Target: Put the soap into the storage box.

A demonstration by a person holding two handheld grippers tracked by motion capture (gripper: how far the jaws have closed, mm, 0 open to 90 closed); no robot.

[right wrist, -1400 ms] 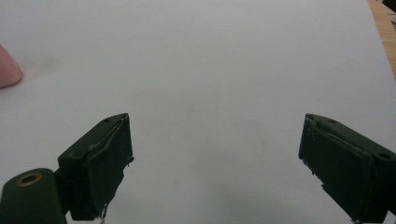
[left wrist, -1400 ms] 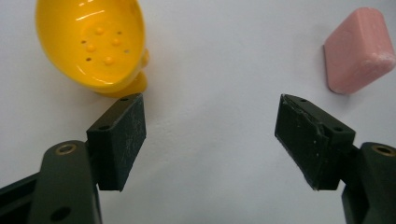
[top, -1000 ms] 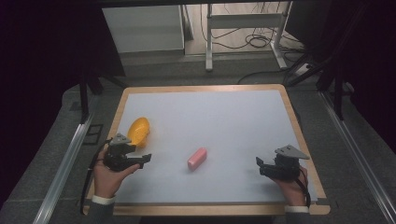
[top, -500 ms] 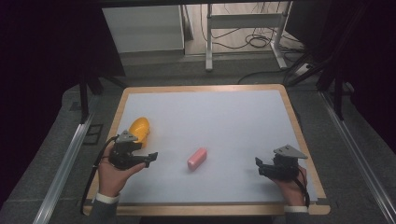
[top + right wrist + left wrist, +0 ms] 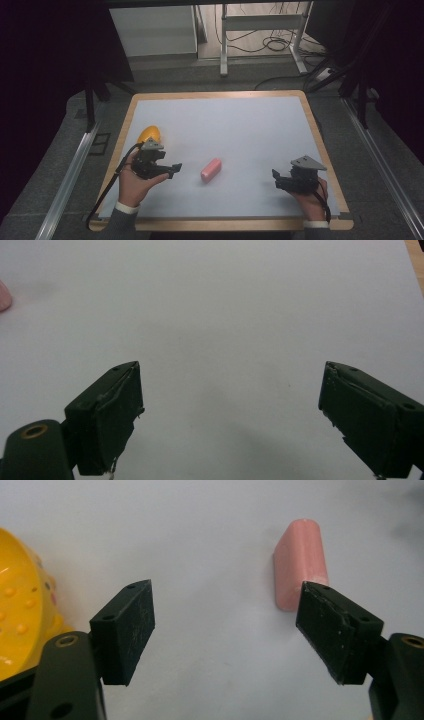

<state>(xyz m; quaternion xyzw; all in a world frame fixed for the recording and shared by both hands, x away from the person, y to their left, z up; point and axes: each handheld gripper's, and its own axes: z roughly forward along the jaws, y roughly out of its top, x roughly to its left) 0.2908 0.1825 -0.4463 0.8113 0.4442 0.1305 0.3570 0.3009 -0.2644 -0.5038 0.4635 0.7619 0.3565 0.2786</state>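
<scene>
Jaws of both grippers wide apart, empty; pink block [image 5: 301, 562] near the left gripper [image 5: 225, 630].

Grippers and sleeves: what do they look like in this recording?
Both the left gripper and the right gripper are black, each with a grey three-cornered plate on top and flat, scuffed rectangular pads. A black cable trails from the left one. Dark sleeves show white cuffs.

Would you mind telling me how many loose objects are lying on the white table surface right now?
2. A pink block lies near the middle, just ahead of the left tongs. A yellow bowl-like object sits near the left edge, partly hidden behind those tongs. Nothing else is visible.
</scene>
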